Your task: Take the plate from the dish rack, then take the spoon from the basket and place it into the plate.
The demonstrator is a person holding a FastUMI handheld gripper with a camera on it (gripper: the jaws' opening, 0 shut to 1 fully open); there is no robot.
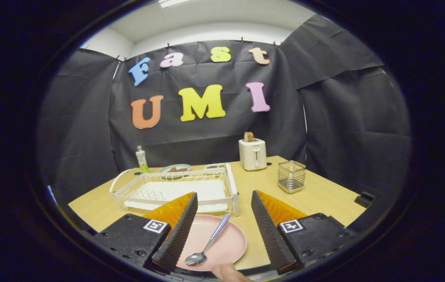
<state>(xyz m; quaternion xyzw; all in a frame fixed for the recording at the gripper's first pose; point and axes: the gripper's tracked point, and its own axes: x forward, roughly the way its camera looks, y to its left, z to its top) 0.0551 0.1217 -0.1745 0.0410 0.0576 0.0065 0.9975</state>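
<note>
Booth: black cloth walls close around your wooden table [324, 196].
Plate: pink plate [230, 244] lies flat just in front of the white dish rack [175, 190], out of it and ready to receive.
Spoon: the spoon [208, 244] rests across the plate, bowl nearest you, handle pointing at the rack.
Basket: wire basket [291, 176] stands well apart, beside the toaster [252, 154].
Gripper: your gripper [222, 231] spreads wide, holding nothing; the spoon lies free between its fingers.
Status: task looks complete.
</note>
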